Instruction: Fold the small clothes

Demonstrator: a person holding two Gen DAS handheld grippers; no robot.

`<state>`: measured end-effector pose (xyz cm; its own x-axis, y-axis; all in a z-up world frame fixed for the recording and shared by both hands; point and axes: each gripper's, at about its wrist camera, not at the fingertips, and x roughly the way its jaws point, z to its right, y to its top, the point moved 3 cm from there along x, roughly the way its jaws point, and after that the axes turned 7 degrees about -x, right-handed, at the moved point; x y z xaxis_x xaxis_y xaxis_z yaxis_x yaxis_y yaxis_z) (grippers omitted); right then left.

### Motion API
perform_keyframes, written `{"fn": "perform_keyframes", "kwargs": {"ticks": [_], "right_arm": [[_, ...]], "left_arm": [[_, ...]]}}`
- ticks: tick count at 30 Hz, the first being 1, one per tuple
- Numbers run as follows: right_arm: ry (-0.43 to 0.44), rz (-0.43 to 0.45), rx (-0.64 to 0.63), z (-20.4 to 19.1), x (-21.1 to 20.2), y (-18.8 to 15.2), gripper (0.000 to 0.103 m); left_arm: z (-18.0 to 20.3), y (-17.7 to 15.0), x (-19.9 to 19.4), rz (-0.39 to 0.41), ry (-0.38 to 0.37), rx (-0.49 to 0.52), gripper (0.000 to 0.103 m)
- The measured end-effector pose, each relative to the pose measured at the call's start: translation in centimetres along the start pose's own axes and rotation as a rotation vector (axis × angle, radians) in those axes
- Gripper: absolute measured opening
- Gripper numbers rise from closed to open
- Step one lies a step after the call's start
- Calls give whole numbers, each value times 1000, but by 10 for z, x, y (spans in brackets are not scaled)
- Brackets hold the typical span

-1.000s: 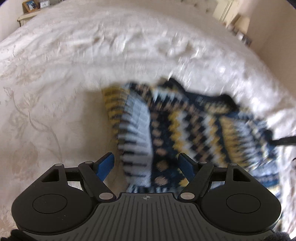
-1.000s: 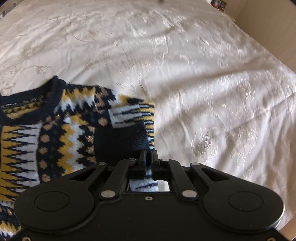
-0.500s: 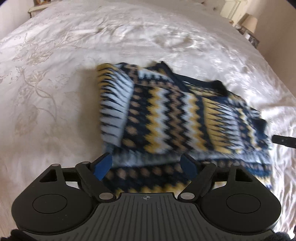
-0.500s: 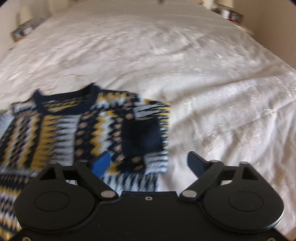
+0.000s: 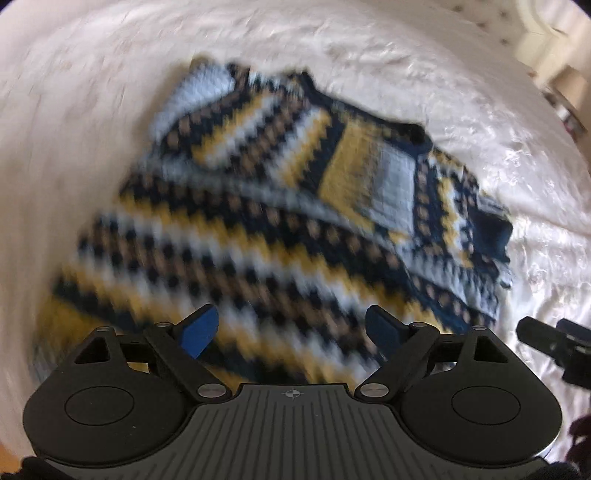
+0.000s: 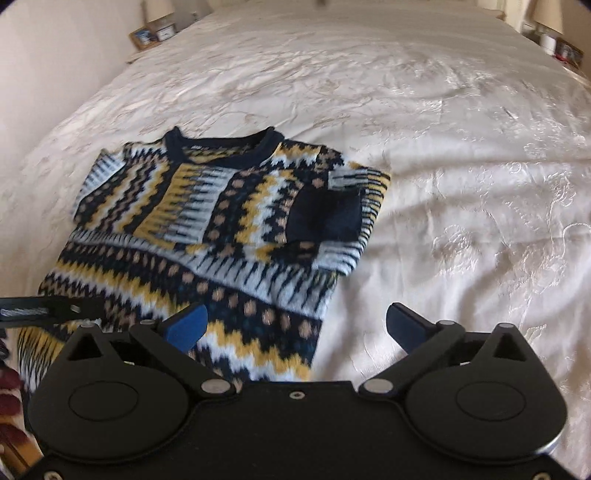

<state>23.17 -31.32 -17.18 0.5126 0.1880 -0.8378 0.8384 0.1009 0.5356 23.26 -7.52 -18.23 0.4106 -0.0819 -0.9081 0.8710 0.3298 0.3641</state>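
Note:
A small knitted sweater point(image 6: 221, 236) in navy, yellow, white and tan zigzags lies flat on the bed, both sleeves folded in over the chest. It fills the blurred left wrist view point(image 5: 280, 229). My left gripper point(image 5: 291, 328) is open and empty over the sweater's hem. My right gripper point(image 6: 295, 326) is open and empty at the hem's right corner; its left fingertip point(image 6: 186, 326) is over the knit. The right gripper also shows at the right edge of the left wrist view point(image 5: 554, 343). The left gripper shows at the left edge of the right wrist view point(image 6: 40, 308).
The cream embroidered bedspread point(image 6: 461, 166) stretches around the sweater. Bedside stands with picture frames point(image 6: 151, 33) and a lamp point(image 6: 550, 26) sit at the far corners. A wall runs along the left side.
The right gripper opened, letting go of the folded sleeve, and drew back toward the hem. The left gripper moved back from the sleeve to the hem too.

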Motion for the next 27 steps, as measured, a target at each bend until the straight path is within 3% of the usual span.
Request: {"fn": "perform_keyframes", "kwargs": {"ticks": [4,12,27], "right_arm": [[63,-3,-18,3,-7,-12,103],[156,46,-60,4,-18,-33,103],[257,105,62,38,-8,-37,103]], "left_arm": [[15,-27,8,-47,70,-43,87],[44,-49,6,-63,213,53,87],[91,-45,-1,-97,294,108,87]]}}
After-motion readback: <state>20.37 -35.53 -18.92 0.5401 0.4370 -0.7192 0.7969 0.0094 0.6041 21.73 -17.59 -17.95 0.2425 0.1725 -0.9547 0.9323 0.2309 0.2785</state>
